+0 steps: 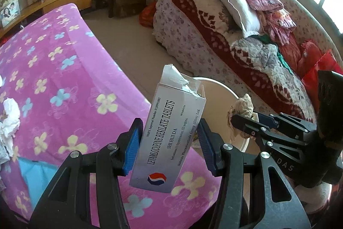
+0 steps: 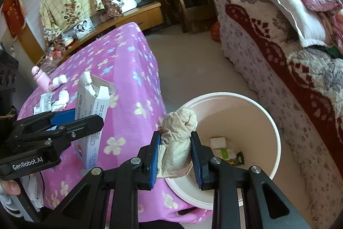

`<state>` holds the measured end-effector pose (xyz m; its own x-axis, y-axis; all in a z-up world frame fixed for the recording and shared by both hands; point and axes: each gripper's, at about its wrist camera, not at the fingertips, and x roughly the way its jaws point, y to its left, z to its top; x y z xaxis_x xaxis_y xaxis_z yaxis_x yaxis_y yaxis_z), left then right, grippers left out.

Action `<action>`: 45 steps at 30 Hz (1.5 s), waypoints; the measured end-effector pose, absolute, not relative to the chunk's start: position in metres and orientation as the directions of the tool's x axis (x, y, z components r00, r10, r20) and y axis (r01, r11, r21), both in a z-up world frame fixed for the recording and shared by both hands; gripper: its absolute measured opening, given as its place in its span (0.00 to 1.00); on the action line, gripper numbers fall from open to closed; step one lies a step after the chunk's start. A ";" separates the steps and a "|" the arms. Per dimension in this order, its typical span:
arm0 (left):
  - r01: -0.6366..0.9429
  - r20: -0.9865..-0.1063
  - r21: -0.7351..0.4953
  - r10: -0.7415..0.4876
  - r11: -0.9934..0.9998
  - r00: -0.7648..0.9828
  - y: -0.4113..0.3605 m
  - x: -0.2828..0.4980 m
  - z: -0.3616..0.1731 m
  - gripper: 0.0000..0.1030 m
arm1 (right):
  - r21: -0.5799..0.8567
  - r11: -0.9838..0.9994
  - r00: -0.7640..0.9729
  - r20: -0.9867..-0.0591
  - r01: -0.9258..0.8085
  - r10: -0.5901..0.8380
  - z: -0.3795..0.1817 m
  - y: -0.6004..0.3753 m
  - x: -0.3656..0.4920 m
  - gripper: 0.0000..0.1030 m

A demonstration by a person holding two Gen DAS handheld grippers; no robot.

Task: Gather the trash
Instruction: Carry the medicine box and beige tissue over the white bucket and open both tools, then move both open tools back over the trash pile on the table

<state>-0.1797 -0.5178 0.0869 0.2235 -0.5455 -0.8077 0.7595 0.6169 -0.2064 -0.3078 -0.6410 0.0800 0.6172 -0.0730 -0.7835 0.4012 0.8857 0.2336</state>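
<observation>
The left gripper (image 1: 168,144) clamps a torn-open white pill box (image 1: 165,138), blue pads pressed on both long sides, the ripped flap up. From the left wrist view the box hangs over the edge of the pink flowered blanket (image 1: 64,70), with the cream bin (image 1: 220,96) at about two o'clock from it. The right gripper (image 2: 175,156) is closed on a crumpled beige tissue (image 2: 178,138), held over the near rim of the bin (image 2: 272,121), which has scraps lying on its bottom. More white tissue (image 2: 61,100) and a pink bottle (image 2: 40,78) lie on the blanket at ten o'clock from the bin.
</observation>
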 end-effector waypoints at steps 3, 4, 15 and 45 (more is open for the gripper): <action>0.758 -0.809 -0.223 -0.550 0.613 0.207 -0.526 -0.179 0.082 0.49 | 0.232 0.876 0.614 -0.784 0.423 -0.088 0.076 -0.650 -0.311 0.25; 0.756 -0.809 -0.234 -0.554 0.611 0.198 -0.528 -0.178 0.080 0.49 | 0.235 0.872 0.614 -0.784 0.429 -0.090 0.075 -0.652 -0.312 0.25; 0.756 -0.797 -0.307 -0.590 0.577 0.127 -0.547 -0.182 0.070 0.49 | 0.242 0.844 0.591 -0.800 0.478 -0.105 0.060 -0.674 -0.322 0.25; 0.741 -0.790 -0.211 -0.558 0.637 0.255 -0.504 -0.184 0.081 0.57 | 0.231 0.855 0.584 -0.806 0.465 -0.099 0.056 -0.650 -0.311 0.54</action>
